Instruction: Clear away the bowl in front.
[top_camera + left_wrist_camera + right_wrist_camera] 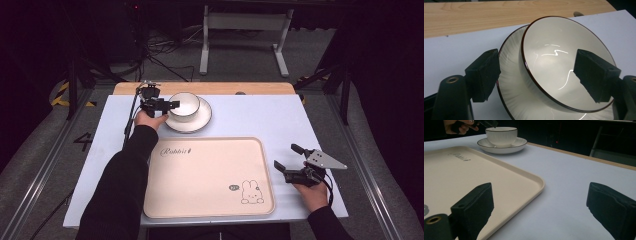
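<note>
At the far left, the left gripper (167,105) is reaching over the white bowl (184,106), which is sitting on a saucer (200,121). Its own view is showing the jaws apart, one on each side of the rim. The cream tray (210,175) is lying in the middle. At the near right, the right gripper (289,159) is resting with jaws wide apart on the white table (260,112). The room behind is dark.

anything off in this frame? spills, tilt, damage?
Nothing stands out. The bowl sits upright on its plate, empty, with no chips or spills visible. The tray lies flat and bare, square to the table edge. The left gripper is open around the bowl's rim; the right gripper is open beside the tray.
</note>
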`<state>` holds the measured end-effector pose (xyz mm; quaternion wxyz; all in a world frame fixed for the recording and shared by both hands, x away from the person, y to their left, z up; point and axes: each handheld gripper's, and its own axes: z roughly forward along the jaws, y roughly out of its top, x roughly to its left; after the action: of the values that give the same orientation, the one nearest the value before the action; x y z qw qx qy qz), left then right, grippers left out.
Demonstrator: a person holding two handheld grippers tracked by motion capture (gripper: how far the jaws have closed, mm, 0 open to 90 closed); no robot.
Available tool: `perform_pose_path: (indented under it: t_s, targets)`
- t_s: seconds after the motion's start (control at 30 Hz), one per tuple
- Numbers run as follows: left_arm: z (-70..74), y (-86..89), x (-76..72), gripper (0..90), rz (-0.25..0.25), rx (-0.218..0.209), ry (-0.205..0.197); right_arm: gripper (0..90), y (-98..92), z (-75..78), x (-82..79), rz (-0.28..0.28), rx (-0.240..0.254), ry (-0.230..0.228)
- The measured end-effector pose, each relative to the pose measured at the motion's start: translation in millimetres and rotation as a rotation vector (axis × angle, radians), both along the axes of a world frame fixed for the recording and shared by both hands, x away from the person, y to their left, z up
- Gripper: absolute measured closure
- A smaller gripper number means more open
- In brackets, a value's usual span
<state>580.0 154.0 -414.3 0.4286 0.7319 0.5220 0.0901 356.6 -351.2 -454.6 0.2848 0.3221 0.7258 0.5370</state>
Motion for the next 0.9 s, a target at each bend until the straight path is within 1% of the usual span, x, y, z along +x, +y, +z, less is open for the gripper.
perform_pose_path:
  t_s: [0.07,0.1,0.17,0.2,0.23,0.27,0.33,0.4,0.47,0.6,0.67,0.77,0.9]
  targets:
    - [-3.1,-1.9,1.1,24.9,-0.008,-0.005,0.012,7.9,0.1,0.0,0.0,0.0,0.0,0.0]
    - [-4.7,-3.2,1.6,25.6,-0.004,0.002,0.018,7.9,0.0,0.0,0.1,-0.002,0.003,0.0]
    - [-8.0,-5.6,2.8,26.7,0.002,0.01,0.043,7.9,-0.5,0.0,0.3,-0.003,0.006,0.0]
    - [-8.0,-5.6,2.8,28.5,0.002,0.01,0.043,7.9,-0.7,0.0,0.3,-0.001,0.006,0.0]
    - [-9.6,-6.5,3.7,30.5,0.01,0.02,0.056,7.9,-0.8,0.0,0.2,-0.003,0.007,0.001]
    - [-10.1,-7.1,3.8,32.0,0.018,0.02,0.064,7.9,-0.9,0.0,0.2,-0.002,0.007,0.0]
    - [-10.8,-8.3,4.5,38.8,0.019,0.017,0.085,7.9,-0.9,0.0,0.2,-0.002,0.008,0.0]
    - [-11.4,-10.5,4.2,43.0,0.02,0.031,0.09,7.9,-0.9,0.0,0.2,-0.001,0.008,0.001]
    - [-11.8,-11.4,4.2,47.3,0.018,0.037,0.093,7.9,-0.9,0.0,0.2,-0.001,0.008,0.001]
    - [-12.9,-13.2,4.7,55.1,0.04,0.045,0.111,7.9,-1.0,0.0,0.3,-0.001,0.008,0.001]
    - [-12.6,-13.6,4.6,56.6,0.049,0.043,0.112,7.9,-0.9,0.0,0.3,-0.002,0.008,0.002]
    - [-12.1,-13.7,4.8,61.7,0.073,0.04,0.115,7.9,-0.9,0.0,0.2,-0.002,0.008,0.001]
    - [-11.8,-11.6,6.0,67.3,0.1,0.01,0.136,7.9,-0.9,0.0,0.3,-0.001,0.008,0.001]
